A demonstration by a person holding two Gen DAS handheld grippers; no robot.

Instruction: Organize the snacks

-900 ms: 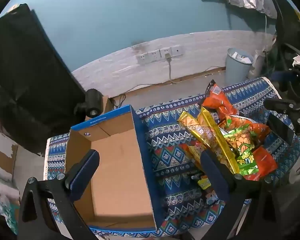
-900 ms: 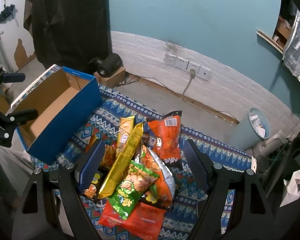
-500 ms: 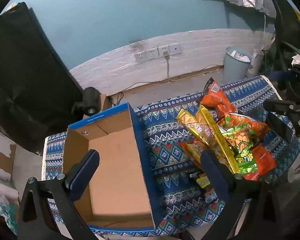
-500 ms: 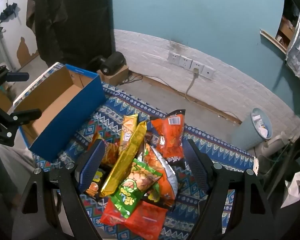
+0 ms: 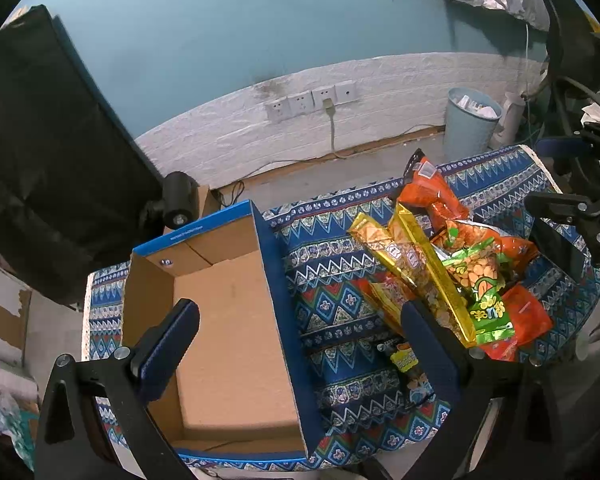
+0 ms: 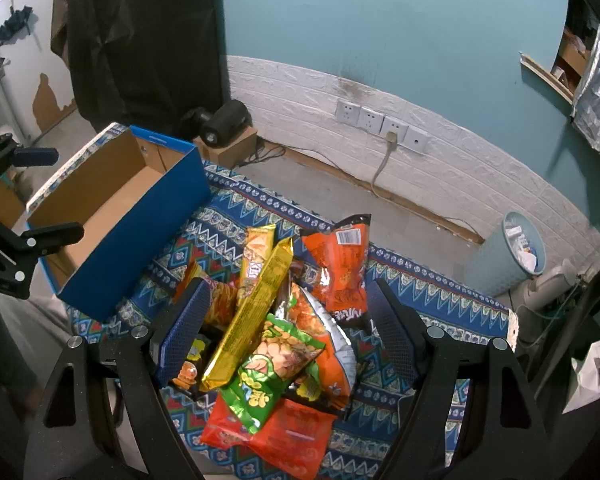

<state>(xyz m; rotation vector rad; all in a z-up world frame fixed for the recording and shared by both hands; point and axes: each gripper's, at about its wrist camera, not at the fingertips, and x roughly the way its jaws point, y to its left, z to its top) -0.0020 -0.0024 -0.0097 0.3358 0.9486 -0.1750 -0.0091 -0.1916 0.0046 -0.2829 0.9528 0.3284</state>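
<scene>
Your left gripper (image 5: 300, 332) is spread wide and holds nothing. Its left finger (image 5: 168, 344) hangs over the open cardboard box (image 5: 236, 320) with blue outer walls, which sits below and ahead of it with only bare brown floor showing inside. Between your left gripper's fingers runs the box's blue right wall, and past it a strip of the patterned blue cloth (image 5: 332, 308). Your right finger there overlaps the near edge of the snack pile (image 5: 440, 276), which lies to the right of the box, apart from it.

Your right gripper (image 6: 288, 328) is also spread wide and empty, tilted down over that pile. From its left finger (image 6: 184, 332) rightward you have a small dark packet (image 6: 188, 372) partly hidden behind the pad, then a long gold packet (image 6: 256, 308) lying diagonally on top, a green bag (image 6: 272, 364) with round snacks printed on it right between the fingers, and an orange bag (image 6: 340, 268) farther ahead near the right finger. A flat red-orange bag (image 6: 284, 436) lies nearest you, under the green one. None of the pads touch a packet. The box stands off to the left of this gripper, ahead of the pile.
</scene>
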